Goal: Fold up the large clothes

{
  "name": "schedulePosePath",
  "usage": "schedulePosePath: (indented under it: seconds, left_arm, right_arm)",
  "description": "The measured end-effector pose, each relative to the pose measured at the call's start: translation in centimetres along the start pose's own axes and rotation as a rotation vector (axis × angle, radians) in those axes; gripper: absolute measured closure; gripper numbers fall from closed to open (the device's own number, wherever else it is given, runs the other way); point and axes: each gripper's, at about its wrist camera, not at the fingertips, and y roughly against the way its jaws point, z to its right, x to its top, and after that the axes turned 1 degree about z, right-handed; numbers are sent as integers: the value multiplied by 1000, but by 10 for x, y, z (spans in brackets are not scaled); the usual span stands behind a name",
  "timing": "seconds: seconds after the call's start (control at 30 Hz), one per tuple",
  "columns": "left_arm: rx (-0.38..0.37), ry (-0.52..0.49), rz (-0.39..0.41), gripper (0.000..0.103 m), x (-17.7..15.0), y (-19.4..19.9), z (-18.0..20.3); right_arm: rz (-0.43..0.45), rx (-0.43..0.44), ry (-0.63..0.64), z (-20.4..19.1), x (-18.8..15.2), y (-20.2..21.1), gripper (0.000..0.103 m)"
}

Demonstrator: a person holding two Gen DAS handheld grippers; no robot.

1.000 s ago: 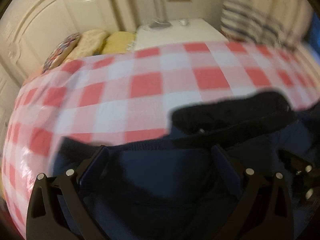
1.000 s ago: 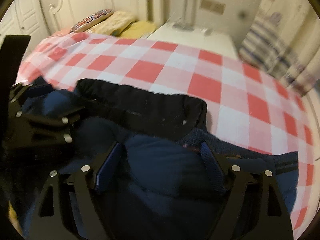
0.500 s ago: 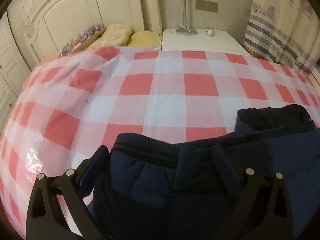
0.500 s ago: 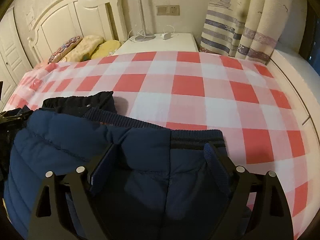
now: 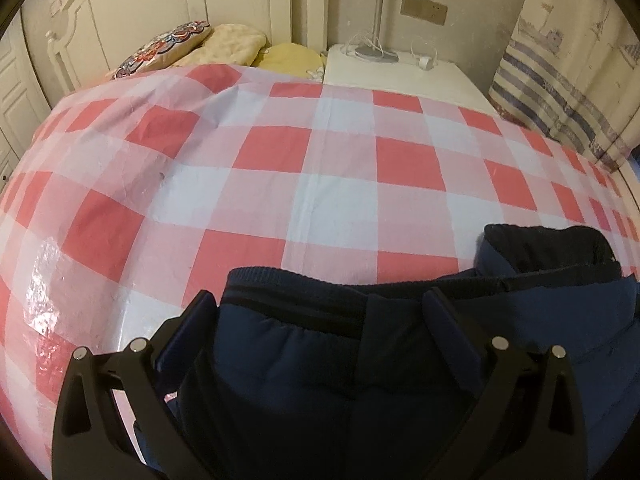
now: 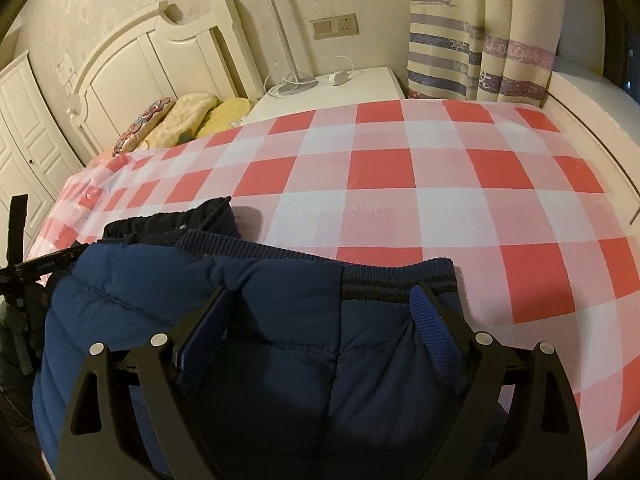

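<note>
A navy padded jacket (image 5: pixel 360 360) lies folded on the red-and-white checked bed cover (image 5: pixel 280 168), ribbed hem toward the headboard, dark lining (image 5: pixel 552 248) showing at its right. My left gripper (image 5: pixel 320 308) is open, its fingers (image 5: pixel 192 328) spread above the hem's left part. In the right wrist view the jacket (image 6: pixel 280 340) fills the near left of the cover (image 6: pixel 400 200). My right gripper (image 6: pixel 320 300) is open above the hem's right end. The left gripper's frame (image 6: pixel 24 264) shows at the left edge.
Pillows (image 5: pixel 224 44) lie against the white headboard (image 6: pixel 160 64). A white nightstand (image 5: pixel 400 76) holds a lamp base and cable. Striped curtains (image 6: pixel 472 40) hang at the right. A white wardrobe (image 6: pixel 24 140) stands left. The bed's right edge (image 6: pixel 600 152) runs along a white ledge.
Both grippers have pulled back and steadied from a blurred swing. The jacket has settled flat with its hem forward; the two grippers have moved apart.
</note>
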Motion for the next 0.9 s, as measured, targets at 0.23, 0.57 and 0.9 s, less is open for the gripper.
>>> schedulePosePath:
  seconds: [0.23, 0.57, 0.9]
  left_arm:
    - [8, 14, 138, 3, 0, 89, 14]
    - [9, -179, 125, 2, -62, 70, 94]
    - [25, -167, 148, 2, -77, 51, 96]
  right_arm:
    - [23, -50, 68, -51, 22, 58, 17]
    - [32, -62, 253, -128, -21, 54, 14]
    - [-46, -94, 231, -122, -41, 13, 9]
